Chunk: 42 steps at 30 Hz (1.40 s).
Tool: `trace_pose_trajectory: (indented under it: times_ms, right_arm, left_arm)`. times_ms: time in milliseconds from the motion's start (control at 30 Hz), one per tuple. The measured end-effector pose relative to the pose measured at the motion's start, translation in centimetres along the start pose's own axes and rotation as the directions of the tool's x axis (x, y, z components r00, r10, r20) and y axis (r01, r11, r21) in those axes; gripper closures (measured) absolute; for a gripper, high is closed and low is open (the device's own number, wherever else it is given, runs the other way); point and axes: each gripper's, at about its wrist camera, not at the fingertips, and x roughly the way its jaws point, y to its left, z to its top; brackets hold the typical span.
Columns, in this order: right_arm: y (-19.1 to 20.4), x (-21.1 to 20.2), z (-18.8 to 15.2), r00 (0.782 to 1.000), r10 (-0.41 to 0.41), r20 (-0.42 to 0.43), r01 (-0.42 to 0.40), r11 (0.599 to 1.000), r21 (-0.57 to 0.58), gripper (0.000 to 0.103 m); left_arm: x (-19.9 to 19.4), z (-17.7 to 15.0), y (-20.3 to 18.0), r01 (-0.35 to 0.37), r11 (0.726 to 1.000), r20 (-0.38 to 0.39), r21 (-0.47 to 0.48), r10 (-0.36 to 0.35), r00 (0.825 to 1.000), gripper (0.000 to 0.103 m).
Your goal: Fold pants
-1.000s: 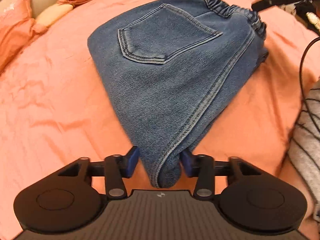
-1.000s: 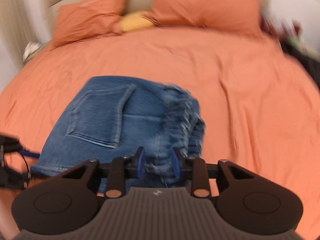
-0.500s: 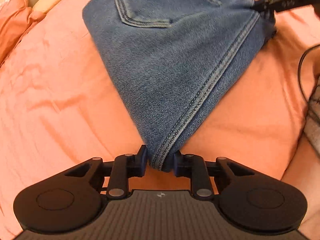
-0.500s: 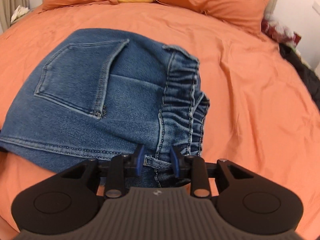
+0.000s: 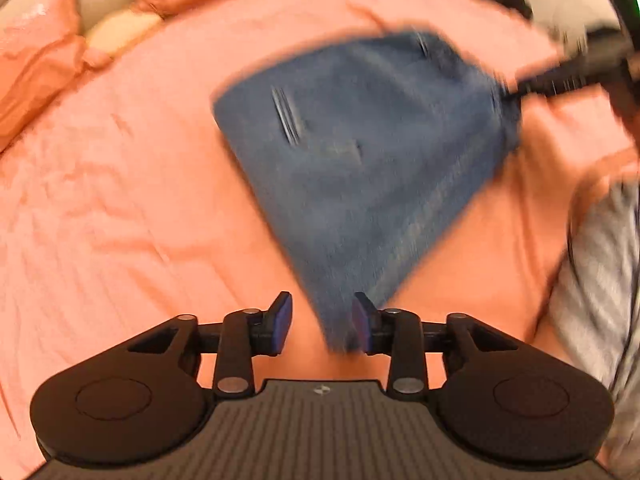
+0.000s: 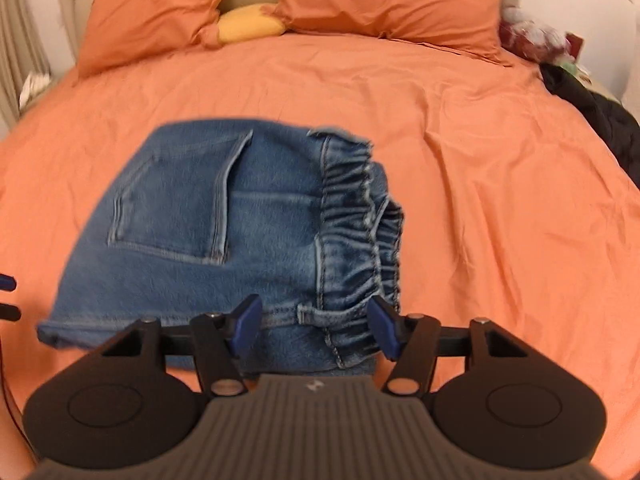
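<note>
Left wrist view: the left gripper point(image 5: 322, 322) has its jaws spread apart, with the blurred fold corner of the denim pants point(image 5: 360, 152) between the pads and gripped by neither. Right wrist view: the right gripper point(image 6: 316, 322) is wide open, straddling the elastic waistband point(image 6: 356, 216) without clamping it. Folded pants lie on the orange bedsheet point(image 6: 480, 140), back pocket point(image 6: 180, 200) facing up.

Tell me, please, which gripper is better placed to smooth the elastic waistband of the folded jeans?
Right. The right gripper is open with the waistband between its fingers, while the open left gripper sits at the opposite corner of the jeans.
</note>
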Motion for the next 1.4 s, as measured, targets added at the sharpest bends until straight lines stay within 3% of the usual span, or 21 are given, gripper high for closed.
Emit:
trace_pose_trajectory:
  times_ms: [133, 167, 300, 400, 567, 667, 833, 967, 1133, 1267, 1400]
  right_arm:
    - [-2.8, 0.8, 1.3, 0.999, 0.05, -0.004, -0.048, 0.986, 0.162, 0.021]
    - [-3.8, 1.4, 1.7, 0.997, 0.075, -0.014, -0.07, 0.975, 0.212, 0.02]
    - [-6.5, 3.8, 2.2, 0.987, 0.152, -0.049, -0.125, 0.927, 0.353, 0.015]
    - [-8.1, 6.0, 2.2, 0.975, 0.21, -0.076, -0.16, 0.894, 0.418, 0.013]
    - [-10.0, 9.2, 1.1, 0.946, 0.304, -0.112, -0.211, 0.841, 0.498, 0.012]
    - [-10.5, 10.6, 0.3, 0.929, 0.352, -0.116, -0.244, 0.817, 0.523, 0.012]
    - [-10.3, 12.0, 0.3, 0.915, 0.388, -0.108, -0.286, 0.814, 0.505, 0.013]
    - [-10.5, 13.2, 0.3, 0.902, 0.426, -0.078, -0.322, 0.781, 0.535, 0.022]
    - [-10.8, 14.4, 0.2, 0.891, 0.452, -0.047, -0.347, 0.744, 0.571, 0.025]
    - [-10.3, 14.1, 0.9, 0.896, 0.441, -0.056, -0.341, 0.762, 0.551, 0.035]
    - [-9.0, 12.5, 1.9, 0.908, 0.415, -0.059, -0.33, 0.793, 0.512, 0.047]
  left_arm:
    - [1.4, 3.8, 2.4, 0.048, 0.988, 0.108, -0.143, -0.032, 0.994, 0.028]
    - [2.0, 4.5, 3.3, 0.077, 0.979, 0.126, -0.187, -0.054, 0.991, 0.023]
    - [5.6, 5.9, 6.7, 0.229, 0.912, 0.153, -0.339, -0.187, 0.97, 0.02]
    - [8.3, 6.2, 8.6, 0.257, 0.866, 0.122, -0.428, -0.227, 0.966, 0.02]
    - [11.6, 6.6, 9.4, 0.222, 0.855, 0.056, -0.468, -0.222, 0.973, 0.018]
    - [12.1, 6.5, 9.3, 0.238, 0.854, 0.066, -0.463, -0.235, 0.97, 0.009]
    - [12.8, 6.7, 9.7, 0.273, 0.857, 0.043, -0.436, -0.283, 0.958, 0.009]
    - [13.6, 7.0, 10.1, 0.306, 0.836, 0.037, -0.456, -0.326, 0.945, 0.008]
    - [15.0, 7.2, 10.1, 0.345, 0.811, 0.036, -0.472, -0.373, 0.927, 0.008]
    - [15.0, 7.3, 10.3, 0.362, 0.793, 0.044, -0.489, -0.393, 0.919, 0.022]
    - [13.2, 7.5, 9.6, 0.354, 0.82, 0.054, -0.45, -0.37, 0.927, 0.041]
